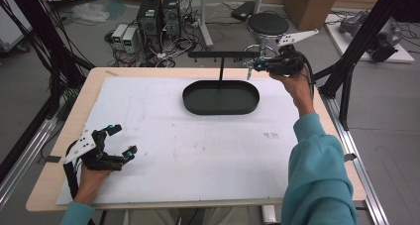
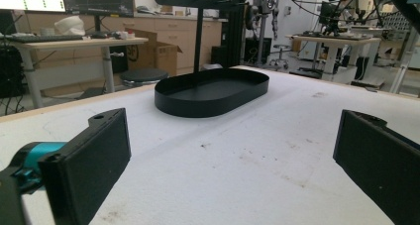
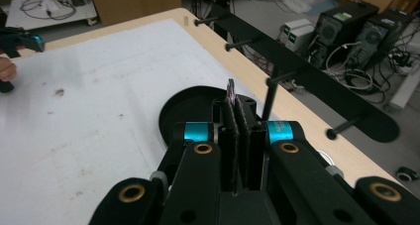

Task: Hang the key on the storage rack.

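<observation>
A black oval tray [image 1: 194, 106] sits at the far middle of the white mat, with a post and a black peg bar [image 1: 218, 53] rising from it. My right gripper [image 1: 255, 64] hovers at the bar's right end, shut on a thin dark item [image 3: 231, 88] that pokes out past the jaw tips; a slim metal piece [image 1: 248, 72] dangles below it. From the right gripper view [image 3: 241, 111], the bar [image 3: 307, 76] and its pegs run just beyond the jaws. My left gripper [image 1: 124, 140] rests low at the mat's near left, open and holding nothing [image 2: 233, 155], facing the tray [image 2: 198, 106].
The white mat [image 1: 208, 150] covers most of the wooden table [image 1: 47, 185]. A stool [image 1: 267, 24], computer towers [image 1: 158, 14] and cables stand on the floor behind. Black frame posts [image 1: 356, 51] flank the table's right side.
</observation>
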The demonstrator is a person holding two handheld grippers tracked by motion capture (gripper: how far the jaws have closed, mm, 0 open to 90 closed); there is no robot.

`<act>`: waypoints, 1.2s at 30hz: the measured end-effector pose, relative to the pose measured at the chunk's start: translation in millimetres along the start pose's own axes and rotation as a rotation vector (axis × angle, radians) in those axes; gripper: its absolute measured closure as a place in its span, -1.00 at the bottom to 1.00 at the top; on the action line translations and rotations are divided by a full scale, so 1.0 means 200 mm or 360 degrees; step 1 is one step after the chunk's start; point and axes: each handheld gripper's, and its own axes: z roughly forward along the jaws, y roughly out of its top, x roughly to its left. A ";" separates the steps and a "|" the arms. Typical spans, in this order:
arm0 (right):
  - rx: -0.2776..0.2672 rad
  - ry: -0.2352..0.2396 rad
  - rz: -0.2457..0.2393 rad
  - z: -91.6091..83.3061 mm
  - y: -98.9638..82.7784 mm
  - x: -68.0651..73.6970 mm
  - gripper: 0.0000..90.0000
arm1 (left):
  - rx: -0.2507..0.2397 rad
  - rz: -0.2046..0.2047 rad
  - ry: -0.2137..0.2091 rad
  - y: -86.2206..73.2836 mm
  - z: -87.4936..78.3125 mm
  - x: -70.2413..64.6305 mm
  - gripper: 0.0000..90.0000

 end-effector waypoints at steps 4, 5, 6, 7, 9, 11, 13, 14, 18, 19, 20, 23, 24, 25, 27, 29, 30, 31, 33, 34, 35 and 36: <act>0.0005 -0.0019 0.0003 -0.01 0.01 -0.04 0.97 | 0.0004 0.0007 0.0002 -0.02 0.00 0.00 -0.96; 0.0013 -0.0026 0.0008 -0.01 0.01 -0.05 0.98 | 0.0001 0.0006 0.0006 -0.02 -0.01 0.00 -0.96; 0.0025 -0.0028 0.0011 0.00 0.01 -0.06 0.98 | -0.0003 0.0007 0.0007 -0.02 -0.01 0.00 -0.96; 0.0023 -0.0029 0.0018 0.00 0.01 -0.06 0.98 | -0.0013 0.0011 0.0010 -0.02 -0.01 0.00 -0.96; 0.0039 -0.0035 0.0023 0.01 0.01 -0.08 0.98 | -0.0019 0.0012 0.0020 -0.03 -0.01 0.00 -0.96; 0.0053 -0.0037 0.0027 0.02 0.01 -0.09 0.97 | -0.0022 0.0020 0.0018 -0.03 -0.01 0.00 -0.96; 0.0066 -0.0041 0.0046 0.03 0.01 -0.11 0.98 | -0.0021 0.0036 0.0016 -0.04 -0.01 -0.01 -0.96; 0.0078 -0.0050 0.0051 0.04 0.00 -0.12 0.98 | -0.0022 0.0035 0.0016 -0.04 -0.01 -0.01 -0.96; 0.0088 -0.0056 0.0065 0.05 0.00 -0.14 0.97 | -0.0054 0.0022 0.0027 -0.05 -0.02 -0.01 -0.96; 0.0094 -0.0056 0.0062 0.06 0.00 -0.14 0.97 | -0.0068 0.0014 0.0034 -0.05 -0.02 -0.01 -0.96; 0.0111 -0.0053 0.0069 0.06 0.00 -0.15 0.98 | -0.0069 0.0010 0.0037 -0.05 -0.02 -0.01 -0.96; 0.0106 -0.0063 0.0050 0.08 0.02 -0.16 0.97 | -0.0065 0.0009 0.0052 -0.05 -0.02 -0.01 -0.96; 0.0108 -0.0059 0.0060 0.08 0.02 -0.16 0.98 | -0.0062 0.0009 0.0055 -0.05 -0.02 -0.01 -0.96; 0.0112 -0.0066 0.0058 0.09 0.02 -0.16 0.97 | -0.0060 0.0007 0.0062 -0.05 -0.02 -0.01 -0.96; 0.0141 -0.0068 0.0060 0.10 0.01 -0.17 0.98 | -0.0059 0.0008 0.0068 -0.05 -0.02 -0.01 -0.96; 0.0156 -0.0076 0.0075 0.10 0.01 -0.17 0.97 | -0.0054 0.0019 0.0070 -0.05 -0.02 -0.01 -0.96; 0.0157 -0.0078 0.0067 0.10 0.00 -0.18 0.97 | -0.0061 0.0022 0.0068 -0.05 -0.02 -0.01 -0.96; 0.0161 -0.0080 0.0065 0.10 0.00 -0.18 0.97 | -0.0060 0.0026 0.0066 -0.05 -0.02 -0.01 -0.96; 0.0165 -0.0085 0.0072 0.10 0.00 -0.19 0.97 | -0.0070 0.0025 0.0068 -0.05 -0.02 -0.01 -0.96; 0.0173 -0.0089 0.0078 0.10 -0.01 -0.19 0.97 | -0.0070 0.0030 0.0066 -0.05 -0.02 -0.01 -0.96; 0.0174 -0.0096 0.0081 0.10 -0.01 -0.20 0.98 | -0.0071 0.0037 0.0064 -0.05 -0.02 -0.01 -0.96; 0.0176 -0.0099 0.0084 0.10 -0.02 -0.21 0.97 | -0.0069 0.0040 0.0064 -0.05 -0.02 -0.01 -0.96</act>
